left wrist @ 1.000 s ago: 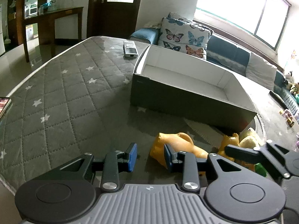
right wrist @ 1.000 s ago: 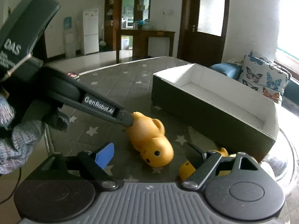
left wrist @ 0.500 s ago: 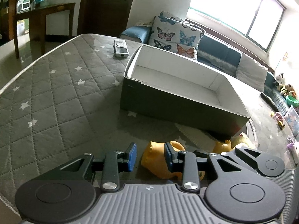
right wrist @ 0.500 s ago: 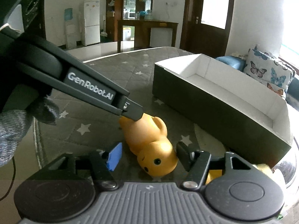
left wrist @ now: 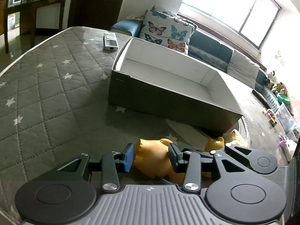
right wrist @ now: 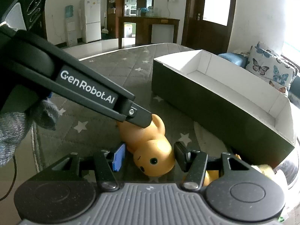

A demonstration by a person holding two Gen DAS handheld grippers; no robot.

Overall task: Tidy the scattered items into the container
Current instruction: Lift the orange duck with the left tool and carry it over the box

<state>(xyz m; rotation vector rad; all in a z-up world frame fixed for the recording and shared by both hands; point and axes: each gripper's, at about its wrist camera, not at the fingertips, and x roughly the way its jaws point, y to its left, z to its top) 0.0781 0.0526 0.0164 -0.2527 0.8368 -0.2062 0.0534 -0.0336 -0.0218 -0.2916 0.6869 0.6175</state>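
An orange rubber animal toy lies on the grey quilted surface in front of the open dark box with a white inside. My left gripper is open, with its fingers on both sides of the toy's body. My right gripper is open, with its fingers on both sides of the toy's head. Neither gripper visibly squeezes the toy. Other yellow toys lie partly hidden to the right.
A grey remote lies on the quilt beyond the box's left corner. A sofa with butterfly cushions stands behind the box. Toys and bins sit at the far right. The quilt's edge drops off at the left.
Both grippers have moved in on the orange toy: the left fingers now sit on both sides of its body, and the right fingers on both sides of its head.
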